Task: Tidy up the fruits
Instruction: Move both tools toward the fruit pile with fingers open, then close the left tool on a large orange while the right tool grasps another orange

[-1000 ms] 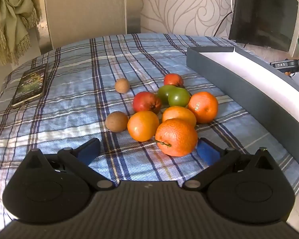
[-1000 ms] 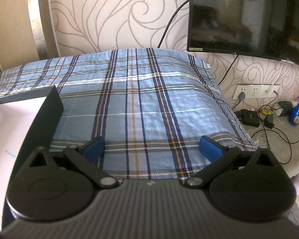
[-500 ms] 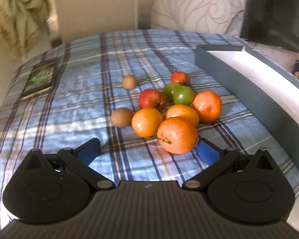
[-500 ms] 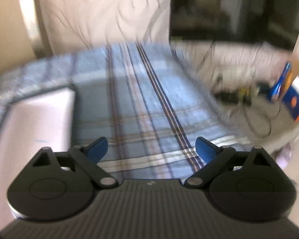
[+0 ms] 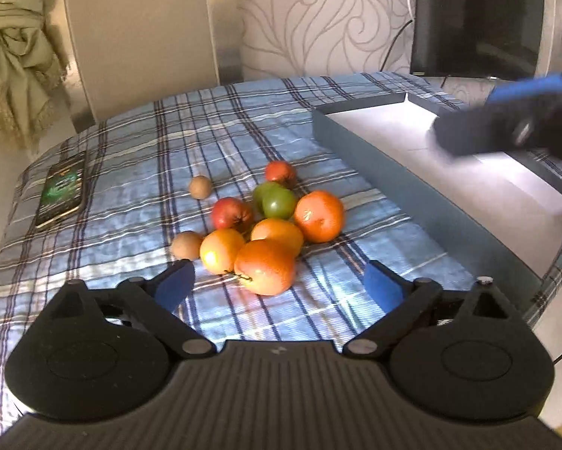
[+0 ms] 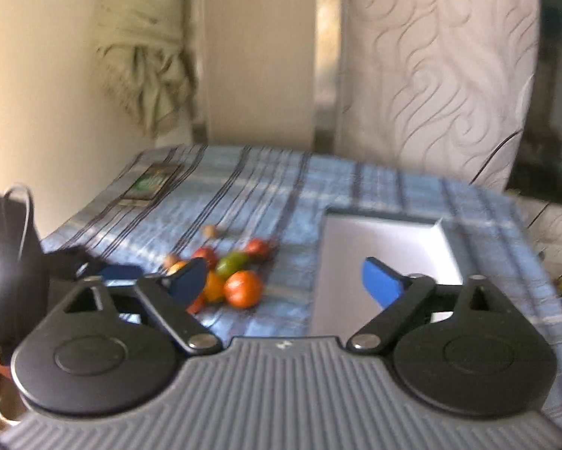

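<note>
The left gripper [image 5: 277, 287] was spread wide and empty — the fruit pile [image 5: 269, 225] lay just ahead of its fingers. The right gripper [image 6: 284, 281], also released, hovered by the box [image 6: 385, 247].

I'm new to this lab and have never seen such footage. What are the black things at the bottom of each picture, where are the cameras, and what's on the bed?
There is no robot: a person holds one pair of tongs in each hand, with a camera on each looking forward along its blue fingers. The left tongs and right tongs are both open and hold nothing. On the plaid cloth lies a pile of fruit, beside it an empty grey box, and further left a phone. The right view is blurred.
</note>
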